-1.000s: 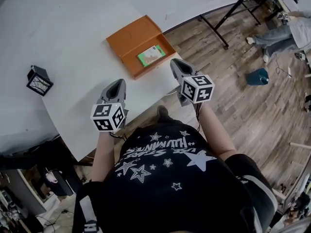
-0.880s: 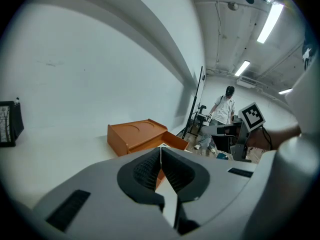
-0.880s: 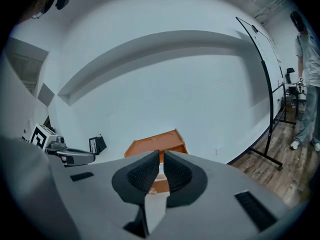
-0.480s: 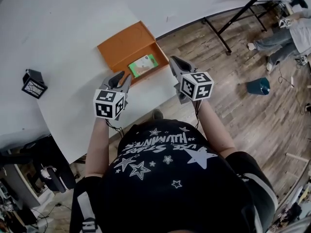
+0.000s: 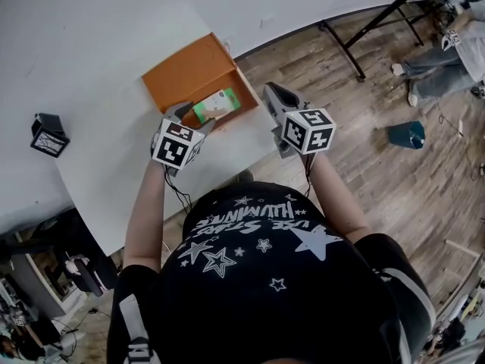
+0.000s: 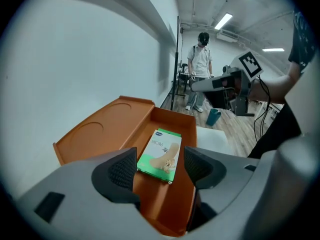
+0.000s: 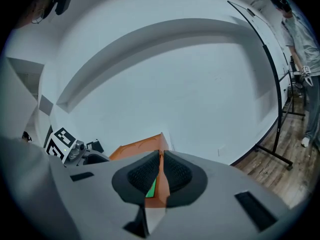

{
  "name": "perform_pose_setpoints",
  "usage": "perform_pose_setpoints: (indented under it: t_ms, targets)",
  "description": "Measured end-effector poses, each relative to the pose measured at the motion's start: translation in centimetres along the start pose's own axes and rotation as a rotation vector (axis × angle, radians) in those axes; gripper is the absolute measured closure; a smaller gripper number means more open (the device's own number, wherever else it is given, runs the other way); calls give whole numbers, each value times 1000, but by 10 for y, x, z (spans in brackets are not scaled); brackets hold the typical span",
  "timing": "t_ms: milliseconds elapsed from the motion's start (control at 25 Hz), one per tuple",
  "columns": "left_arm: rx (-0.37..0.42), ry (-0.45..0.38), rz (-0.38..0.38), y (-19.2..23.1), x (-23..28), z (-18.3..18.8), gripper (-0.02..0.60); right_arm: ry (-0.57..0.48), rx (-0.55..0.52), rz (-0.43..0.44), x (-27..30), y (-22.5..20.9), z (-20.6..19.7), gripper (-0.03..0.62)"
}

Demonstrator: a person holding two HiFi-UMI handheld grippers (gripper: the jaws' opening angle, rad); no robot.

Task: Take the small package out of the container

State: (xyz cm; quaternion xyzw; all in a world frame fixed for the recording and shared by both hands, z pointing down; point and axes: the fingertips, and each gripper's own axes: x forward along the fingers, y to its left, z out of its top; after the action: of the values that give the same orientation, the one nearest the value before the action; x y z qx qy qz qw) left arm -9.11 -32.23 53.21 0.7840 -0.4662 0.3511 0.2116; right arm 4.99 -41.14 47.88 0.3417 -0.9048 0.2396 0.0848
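An open orange container [image 5: 182, 73] lies on the white table [image 5: 98, 44], with a small green and white package [image 5: 216, 105] flat in its tray half. My left gripper [image 5: 189, 118] hangs over the tray's near end. Its jaws have just been opening and now stand open. In the left gripper view the package [image 6: 161, 155] lies just beyond and between the pads, untouched by my left gripper [image 6: 159, 166]. My right gripper [image 5: 270, 91] hovers past the table's edge, right of the container, and my right gripper [image 7: 160, 176] is shut on nothing. Past its pads show the container [image 7: 142, 151] and a sliver of green.
A small black cube-shaped object [image 5: 47, 133] sits at the table's left. The table's edge runs just right of the container, with wooden floor beyond. On that floor stand a teal bin [image 5: 404, 133] and black stand legs [image 5: 364, 32]. A person [image 6: 201, 59] stands far behind.
My left gripper has moved forward and down to the container's near end, rolled, and gone from shut to open. The right gripper has shifted a little and stays shut.
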Motion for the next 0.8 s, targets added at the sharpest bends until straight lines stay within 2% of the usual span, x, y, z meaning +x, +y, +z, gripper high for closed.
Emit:
perform_pose_setpoints:
  t_ms: [200, 360, 520, 640, 800]
  targets:
    - [31, 110, -14, -2, 17, -10, 249, 10, 18, 10, 6, -11, 0, 540]
    - [74, 173, 18, 1, 25, -14, 236, 17, 31, 15, 8, -16, -1, 540]
    - [169, 233, 48, 3, 34, -14, 235, 22, 39, 26, 13, -18, -2, 540]
    - [228, 290, 29, 0, 40, -16, 235, 26, 52, 27, 15, -20, -4, 540]
    - [264, 338, 1, -3, 47, -19, 233, 24, 60, 25, 12, -23, -5, 540]
